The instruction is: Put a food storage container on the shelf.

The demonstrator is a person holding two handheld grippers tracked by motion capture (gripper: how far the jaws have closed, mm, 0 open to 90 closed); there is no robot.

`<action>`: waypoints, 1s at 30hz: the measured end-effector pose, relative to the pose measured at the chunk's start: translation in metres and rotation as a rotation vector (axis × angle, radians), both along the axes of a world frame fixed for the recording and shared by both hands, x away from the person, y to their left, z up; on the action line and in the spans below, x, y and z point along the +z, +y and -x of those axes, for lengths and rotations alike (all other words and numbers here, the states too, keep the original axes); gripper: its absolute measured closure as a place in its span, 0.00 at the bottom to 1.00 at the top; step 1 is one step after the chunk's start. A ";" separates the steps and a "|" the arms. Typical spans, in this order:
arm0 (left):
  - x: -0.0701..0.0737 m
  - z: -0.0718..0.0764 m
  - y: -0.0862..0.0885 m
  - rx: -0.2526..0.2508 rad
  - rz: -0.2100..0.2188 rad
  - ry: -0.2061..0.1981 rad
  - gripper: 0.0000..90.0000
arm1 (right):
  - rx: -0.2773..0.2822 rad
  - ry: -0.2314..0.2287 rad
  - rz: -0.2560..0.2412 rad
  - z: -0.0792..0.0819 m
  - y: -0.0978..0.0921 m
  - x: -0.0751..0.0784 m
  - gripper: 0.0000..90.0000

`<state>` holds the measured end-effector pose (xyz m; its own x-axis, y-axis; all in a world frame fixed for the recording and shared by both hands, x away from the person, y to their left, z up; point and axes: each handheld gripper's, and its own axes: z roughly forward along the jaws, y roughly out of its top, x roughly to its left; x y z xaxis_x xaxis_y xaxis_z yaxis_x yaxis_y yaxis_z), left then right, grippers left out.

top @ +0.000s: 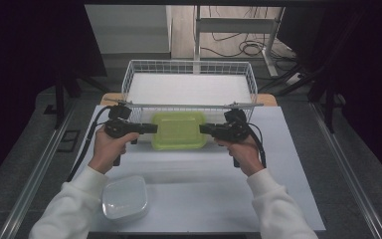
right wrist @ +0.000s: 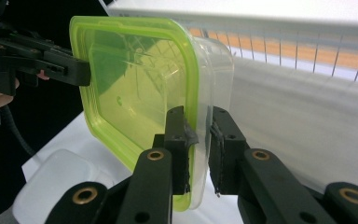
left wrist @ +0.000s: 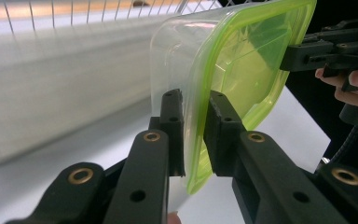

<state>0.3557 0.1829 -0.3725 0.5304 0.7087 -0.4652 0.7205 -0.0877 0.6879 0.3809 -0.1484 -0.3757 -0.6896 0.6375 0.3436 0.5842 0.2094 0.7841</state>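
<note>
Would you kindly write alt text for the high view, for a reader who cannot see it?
A person's left tongs and right tongs grip opposite ends of a clear container with a green lid, just in front of a white wire basket on a white table. A clear lidded container sits near the left sleeve.

The wire basket (top: 189, 67) blocks passage just behind the green-lidded container (top: 178, 130); table (top: 204, 199) nearer lies open.

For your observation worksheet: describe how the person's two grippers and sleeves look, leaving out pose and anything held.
Both the left gripper and right gripper are black, pistol-shaped tools with flat, bolted jaws bearing brass-coloured rivets. A black cable trails from each. The sleeves are white with ribbed cuffs.
</note>
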 end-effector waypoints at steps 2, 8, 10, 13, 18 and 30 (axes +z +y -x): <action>0.007 -0.001 0.000 0.003 0.006 -0.011 0.88 | -0.001 -0.007 -0.006 -0.001 0.000 0.006 0.87; 0.025 -0.008 0.000 -0.006 0.008 -0.026 0.88 | -0.008 -0.028 -0.030 -0.006 -0.002 0.027 0.87; 0.034 -0.014 0.000 -0.010 0.012 -0.027 0.88 | -0.010 -0.033 -0.031 -0.007 -0.003 0.032 0.87; 0.041 -0.018 0.001 -0.013 0.010 -0.035 0.88 | -0.009 -0.037 -0.029 -0.011 -0.003 0.039 0.87; 0.059 -0.029 0.000 -0.013 0.011 -0.046 0.88 | -0.015 -0.047 -0.039 -0.023 -0.004 0.057 0.87; 0.090 -0.063 -0.001 -0.023 0.040 -0.045 0.88 | -0.023 -0.057 -0.065 -0.052 -0.008 0.092 0.87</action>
<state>0.4191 0.1822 -0.2827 0.5673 0.6776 -0.4681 0.6870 -0.0760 0.7227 0.4330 -0.1566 -0.2839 -0.6948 0.6308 0.3455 0.5426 0.1443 0.8275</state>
